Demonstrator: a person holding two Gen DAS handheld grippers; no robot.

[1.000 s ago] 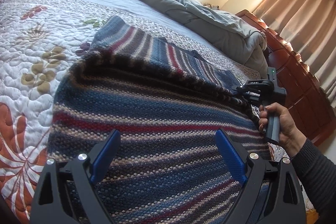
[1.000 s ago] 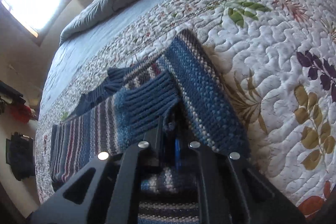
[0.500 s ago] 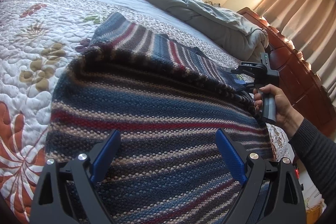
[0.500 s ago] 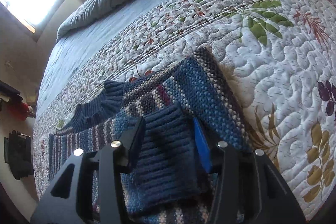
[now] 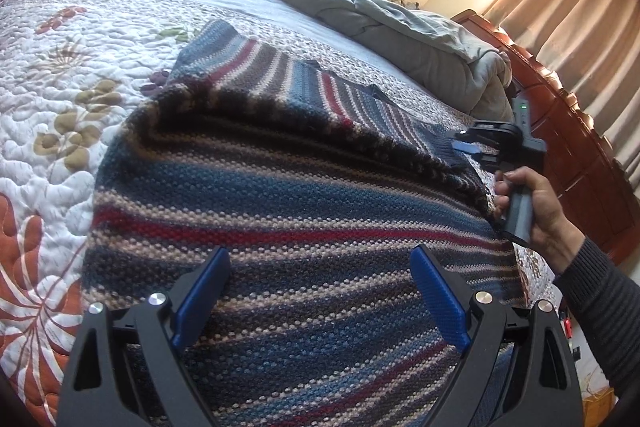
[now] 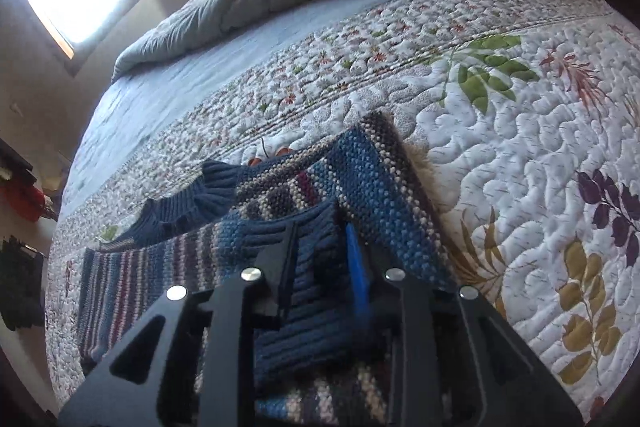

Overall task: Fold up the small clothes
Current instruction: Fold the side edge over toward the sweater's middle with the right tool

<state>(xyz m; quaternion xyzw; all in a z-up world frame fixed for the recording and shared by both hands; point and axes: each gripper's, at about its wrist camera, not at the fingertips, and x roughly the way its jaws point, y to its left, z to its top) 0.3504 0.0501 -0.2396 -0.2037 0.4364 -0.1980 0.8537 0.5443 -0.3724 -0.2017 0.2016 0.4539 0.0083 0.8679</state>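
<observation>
On the quilt (image 6: 520,155), right gripper (image 6: 320,259) fingers have narrowed onto the sweater (image 5: 280,211) cuff; left gripper (image 5: 320,291) stays spread

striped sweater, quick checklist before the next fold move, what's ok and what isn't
1. Right gripper fingers closed on the ribbed cuff: cannot tell, they are narrowed around it, contact unclear.
2. Left gripper free to grasp: ok, fingers wide open above the striped sweater, holding nothing.
3. Sleeve folded over the body: ok, it lies across the sweater.
4. Sweater flat on the quilt: not ok, a raised ridge runs across it.
5. Collar clear of the fingers: ok.
</observation>
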